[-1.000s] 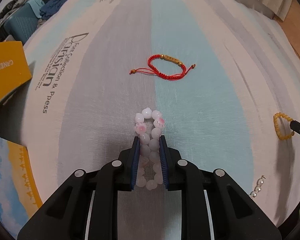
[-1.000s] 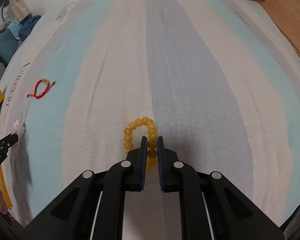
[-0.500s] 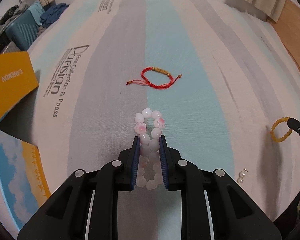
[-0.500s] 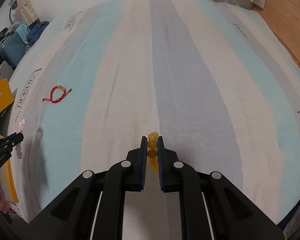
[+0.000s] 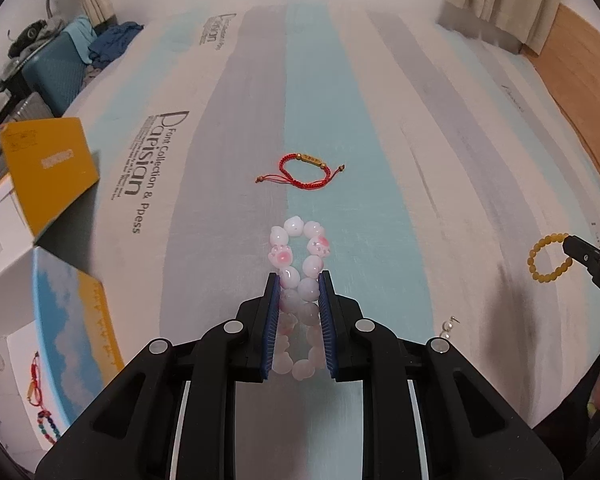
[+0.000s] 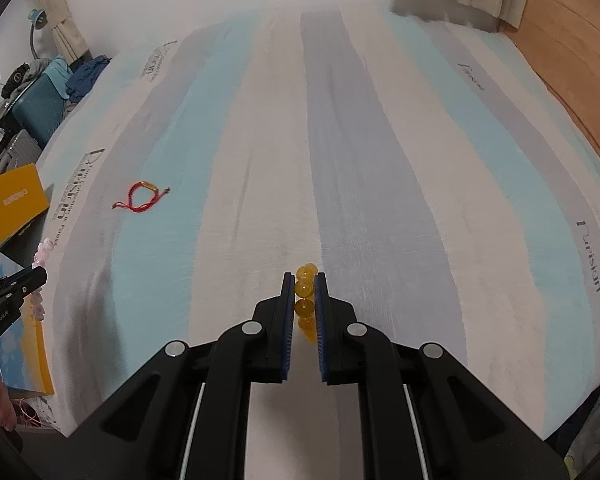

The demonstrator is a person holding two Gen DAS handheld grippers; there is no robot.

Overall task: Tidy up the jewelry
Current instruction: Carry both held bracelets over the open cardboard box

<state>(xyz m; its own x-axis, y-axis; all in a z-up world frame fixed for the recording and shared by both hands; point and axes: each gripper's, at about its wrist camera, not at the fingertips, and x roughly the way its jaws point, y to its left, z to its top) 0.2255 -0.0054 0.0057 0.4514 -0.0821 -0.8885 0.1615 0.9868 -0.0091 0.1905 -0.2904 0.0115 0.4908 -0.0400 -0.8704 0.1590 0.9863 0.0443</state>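
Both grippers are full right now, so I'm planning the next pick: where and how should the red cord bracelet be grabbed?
The red cord bracelet lies flat and alone on the striped sheet. Grip the rigid gold bar on its far side, coming straight down from above with a finger on each long side. The cord loop and loose tails are limp and would likely slip.

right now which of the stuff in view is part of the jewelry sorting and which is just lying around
Part of the job:
- pink bead bracelet, in the left gripper
- yellow bead bracelet, in the right gripper
- red cord bracelet, loose on the bedsheet
- pearl piece

Just lying about:
- teal suitcase
- blue clothes
- desk lamp
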